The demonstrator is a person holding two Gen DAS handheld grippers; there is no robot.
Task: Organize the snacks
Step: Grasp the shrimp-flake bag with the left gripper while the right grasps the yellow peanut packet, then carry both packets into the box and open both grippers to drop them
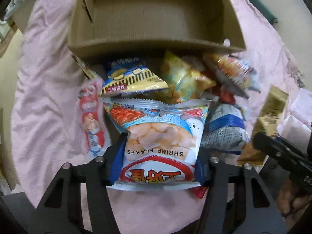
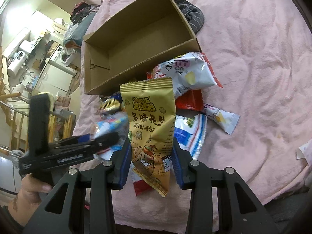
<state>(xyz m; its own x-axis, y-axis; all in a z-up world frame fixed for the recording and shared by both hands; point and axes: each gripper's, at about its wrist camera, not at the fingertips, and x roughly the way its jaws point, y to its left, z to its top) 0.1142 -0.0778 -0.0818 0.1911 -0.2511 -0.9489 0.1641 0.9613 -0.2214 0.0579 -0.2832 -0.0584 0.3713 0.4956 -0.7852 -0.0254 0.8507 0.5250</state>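
My left gripper [image 1: 158,156] is shut on a white shrimp flakes bag [image 1: 161,134], held just above a heap of snack packets [image 1: 185,78]. My right gripper [image 2: 151,156] is shut on a gold peanut packet [image 2: 151,124], which also shows at the right of the left wrist view [image 1: 271,109]. An open, empty cardboard box [image 1: 156,44] lies right behind the heap, also in the right wrist view [image 2: 136,44]. The left gripper shows at the left of the right wrist view [image 2: 93,146].
Everything lies on a pink bedsheet [image 2: 253,78]. A red-and-white stick packet [image 1: 91,117] lies left of the heap. A white bag [image 2: 187,72], a red packet [image 2: 190,101] and a small white sachet [image 2: 224,119] lie right of the box. A grey striped cloth [image 2: 193,13] sits behind the box.
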